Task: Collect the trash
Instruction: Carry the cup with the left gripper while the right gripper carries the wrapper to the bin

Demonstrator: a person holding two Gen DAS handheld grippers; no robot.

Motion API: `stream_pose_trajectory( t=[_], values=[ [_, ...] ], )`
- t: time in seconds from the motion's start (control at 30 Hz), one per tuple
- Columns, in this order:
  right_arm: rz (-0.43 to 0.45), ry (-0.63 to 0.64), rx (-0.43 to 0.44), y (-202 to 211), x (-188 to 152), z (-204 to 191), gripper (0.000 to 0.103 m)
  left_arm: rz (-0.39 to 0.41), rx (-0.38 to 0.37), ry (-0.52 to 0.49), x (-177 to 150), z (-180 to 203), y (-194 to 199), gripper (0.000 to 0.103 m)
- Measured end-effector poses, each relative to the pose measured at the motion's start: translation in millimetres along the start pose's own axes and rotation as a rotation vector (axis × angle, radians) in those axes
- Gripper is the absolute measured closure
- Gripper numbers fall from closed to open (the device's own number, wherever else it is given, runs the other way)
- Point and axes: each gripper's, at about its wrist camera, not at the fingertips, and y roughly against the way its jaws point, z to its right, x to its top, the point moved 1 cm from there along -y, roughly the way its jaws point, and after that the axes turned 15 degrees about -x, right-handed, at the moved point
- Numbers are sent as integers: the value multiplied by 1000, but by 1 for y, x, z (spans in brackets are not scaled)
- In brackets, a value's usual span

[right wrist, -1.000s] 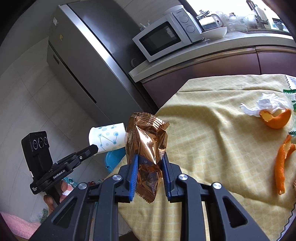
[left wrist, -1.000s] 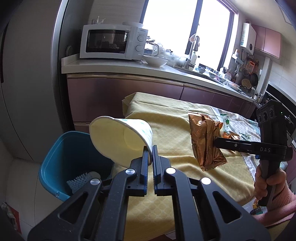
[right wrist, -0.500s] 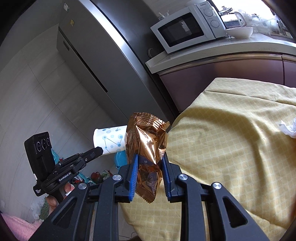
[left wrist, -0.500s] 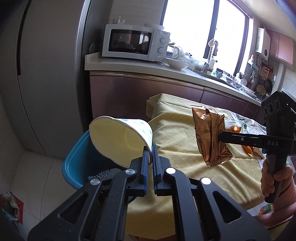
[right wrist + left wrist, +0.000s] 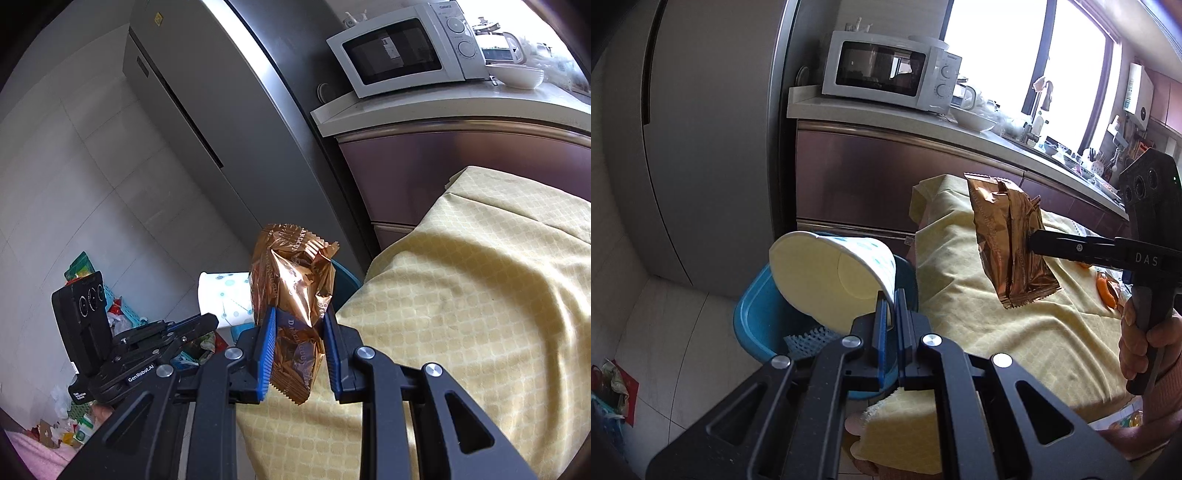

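My left gripper (image 5: 891,303) is shut on the rim of a white paper cup (image 5: 827,277) with blue dots, tilted on its side over the blue trash bin (image 5: 757,314) on the floor. The cup also shows in the right wrist view (image 5: 221,295), held by the left gripper (image 5: 210,323). My right gripper (image 5: 299,325) is shut on a crumpled copper foil snack wrapper (image 5: 291,280), held above the table's left edge. In the left wrist view the wrapper (image 5: 1008,247) hangs from the right gripper (image 5: 1032,242) over the yellow tablecloth (image 5: 1015,332).
A grey fridge (image 5: 701,129) stands left of the bin. A counter with a microwave (image 5: 886,74) runs behind the table. Orange peel (image 5: 1106,291) lies on the cloth at right. Bags and clutter (image 5: 74,424) lie on the floor at left.
Both grippers have moved left toward the bin, away from the table's middle. The cup now hangs over the bin and the wrapper has reached the table's left edge. Both grips are unchanged.
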Motion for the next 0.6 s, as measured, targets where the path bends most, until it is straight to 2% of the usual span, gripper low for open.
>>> stream_pose_trajectory(
  t=[0.6],
  values=[
    [-73,74,-24,-49,16,-28,80,-59,40,55,-3,-25,-35,98]
  ],
)
